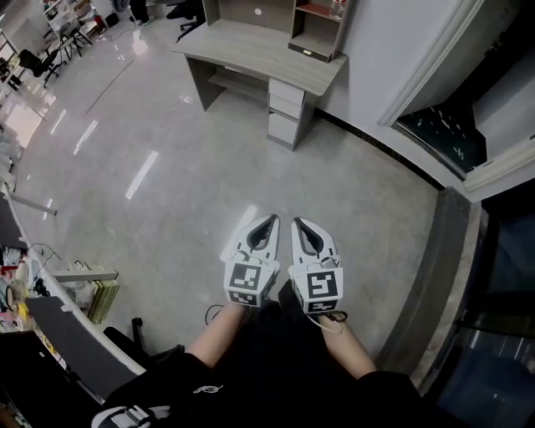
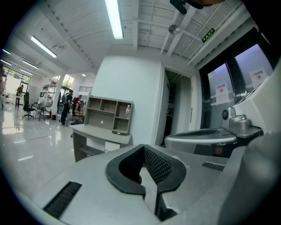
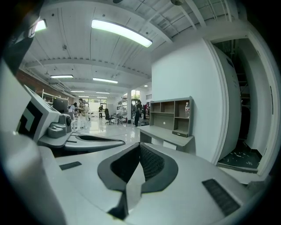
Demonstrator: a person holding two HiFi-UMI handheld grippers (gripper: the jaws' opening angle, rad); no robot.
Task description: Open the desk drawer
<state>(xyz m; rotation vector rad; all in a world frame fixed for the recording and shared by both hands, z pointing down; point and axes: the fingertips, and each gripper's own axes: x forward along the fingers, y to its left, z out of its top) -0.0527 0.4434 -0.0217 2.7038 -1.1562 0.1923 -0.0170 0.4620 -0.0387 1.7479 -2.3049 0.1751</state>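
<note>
left gripper: jaws pinched together, nothing in them
right gripper: same deal, closed up and empty, just beside the left
desk drawers: pushed in, under the desk, well ahead across the floor

"What's underfoot?"

"A glossy pale grey floor, with the lamps mirrored in it as bright streaks."

"Any furniture?"

"A grey desk stands with one end at the white wall. A shelf unit sits on its top at that end. A black office chair is well apart from it, far across the hall."

"And the light?"

"Long ceiling tubes, all lit."

"Openings?"

"A dark doorway is just past the wall's corner. Beyond it are glass panels with a paper notice stuck on."
</note>
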